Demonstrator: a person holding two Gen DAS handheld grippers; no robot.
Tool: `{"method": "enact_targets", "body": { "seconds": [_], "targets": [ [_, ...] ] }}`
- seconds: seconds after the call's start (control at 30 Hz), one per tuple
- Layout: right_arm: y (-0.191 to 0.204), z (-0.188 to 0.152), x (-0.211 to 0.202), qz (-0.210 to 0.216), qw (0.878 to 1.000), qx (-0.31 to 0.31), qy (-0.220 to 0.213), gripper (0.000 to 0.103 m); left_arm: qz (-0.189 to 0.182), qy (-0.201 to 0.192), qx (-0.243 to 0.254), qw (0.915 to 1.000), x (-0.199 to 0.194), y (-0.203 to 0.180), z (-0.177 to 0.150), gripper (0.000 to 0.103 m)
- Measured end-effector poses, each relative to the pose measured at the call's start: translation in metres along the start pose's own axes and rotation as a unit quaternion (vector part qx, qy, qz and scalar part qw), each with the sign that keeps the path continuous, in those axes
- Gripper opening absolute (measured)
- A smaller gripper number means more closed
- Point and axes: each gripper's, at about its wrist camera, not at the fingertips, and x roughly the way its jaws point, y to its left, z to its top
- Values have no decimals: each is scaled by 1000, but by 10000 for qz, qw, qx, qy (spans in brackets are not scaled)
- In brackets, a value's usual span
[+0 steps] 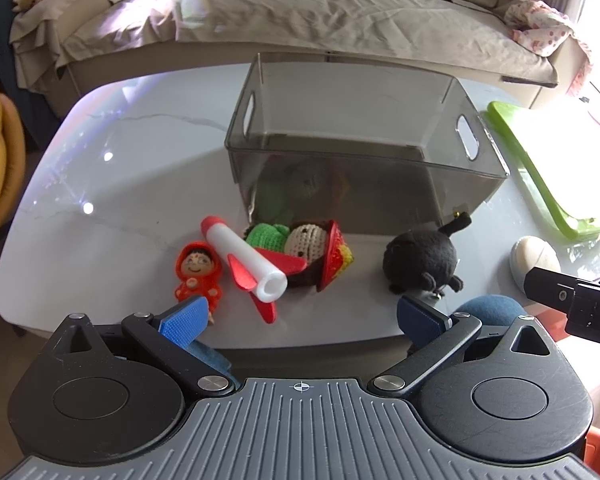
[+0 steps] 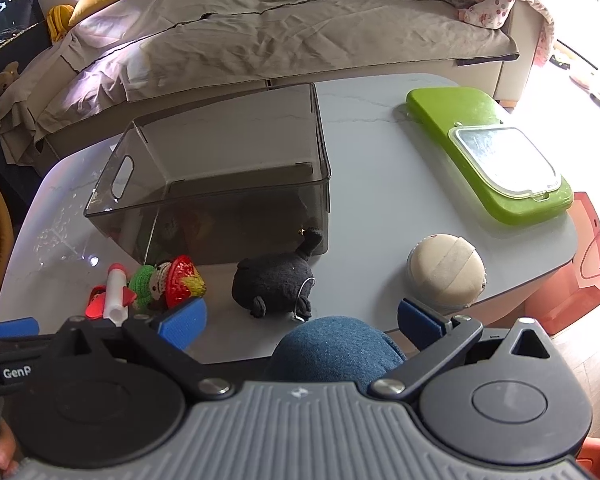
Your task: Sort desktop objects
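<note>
A smoky clear bin (image 1: 340, 184) (image 2: 220, 216) stands empty on the white table. In front of it lie a red doll (image 1: 198, 270), a white and red toy rocket (image 1: 246, 264) (image 2: 114, 294), a crochet doll with a red hat (image 1: 308, 248) (image 2: 172, 280), a black plush (image 1: 422, 260) (image 2: 274, 280) and a beige ball (image 1: 534, 258) (image 2: 446, 272). My left gripper (image 1: 302, 316) is open and empty at the table's near edge, just before the toys. My right gripper (image 2: 302, 320) is open and empty, near the black plush.
A green cutting board (image 2: 452, 120) (image 1: 540, 176) with a clear lid (image 2: 504, 160) on it lies at the right. A blue-clad knee (image 2: 332, 348) is under the near table edge. A covered sofa (image 1: 300, 8) stands behind the table. A red box (image 2: 580, 264) sits on the floor, right.
</note>
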Motion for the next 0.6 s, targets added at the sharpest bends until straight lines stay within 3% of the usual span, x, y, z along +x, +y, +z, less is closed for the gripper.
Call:
{"method": "enact_targets", "body": {
  "seconds": [0.6],
  "targets": [
    [1, -4, -1, 23, 10000, -11, 22, 103, -27, -49, -25, 10000, 14, 28, 4, 103]
  ]
}}
